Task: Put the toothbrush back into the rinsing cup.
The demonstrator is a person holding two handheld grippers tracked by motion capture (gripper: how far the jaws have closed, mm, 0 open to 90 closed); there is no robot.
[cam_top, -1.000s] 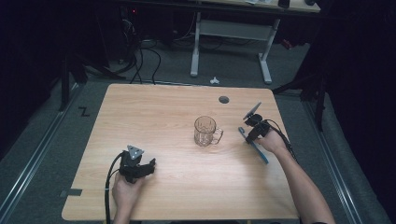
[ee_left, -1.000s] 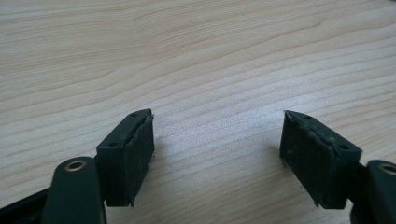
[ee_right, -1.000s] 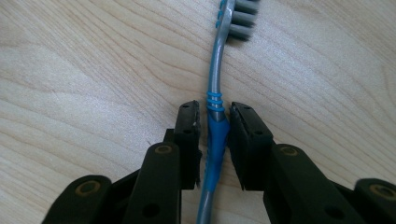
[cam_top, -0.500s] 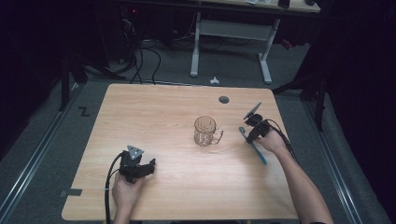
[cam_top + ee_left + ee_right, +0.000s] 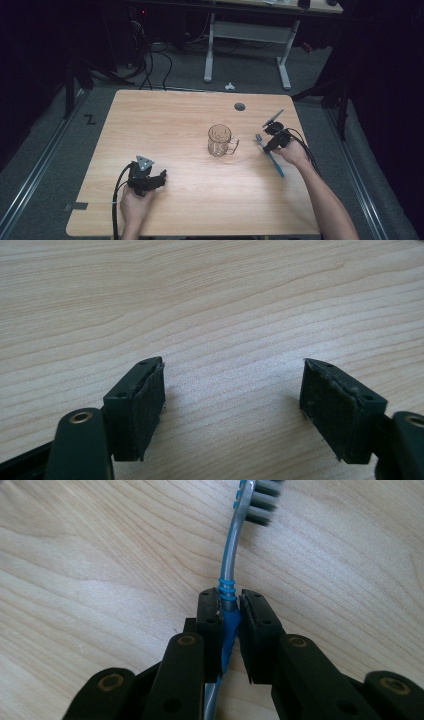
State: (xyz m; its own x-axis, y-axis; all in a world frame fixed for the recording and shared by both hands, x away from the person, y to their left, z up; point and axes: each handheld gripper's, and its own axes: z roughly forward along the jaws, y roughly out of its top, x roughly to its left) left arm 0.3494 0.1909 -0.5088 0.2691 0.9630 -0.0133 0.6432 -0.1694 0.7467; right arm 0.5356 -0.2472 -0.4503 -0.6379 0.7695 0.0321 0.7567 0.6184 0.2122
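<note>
high view: above, facing forward-down | gripper views: close along jaws (shared: table (image 5: 190, 200))

Bare tabletop (image 5: 170, 125) all around, the glass mug (image 5: 220, 140) at centre the sole obstacle.

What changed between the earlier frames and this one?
The right tongs have just closed their jaws onto the blue toothbrush, which lies on the table. Both hands, the glass mug and the open left tongs stayed put.

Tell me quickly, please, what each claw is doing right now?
Left claw: open, nothing between its jaws.
Right claw: closed on the toothbrush.
</note>
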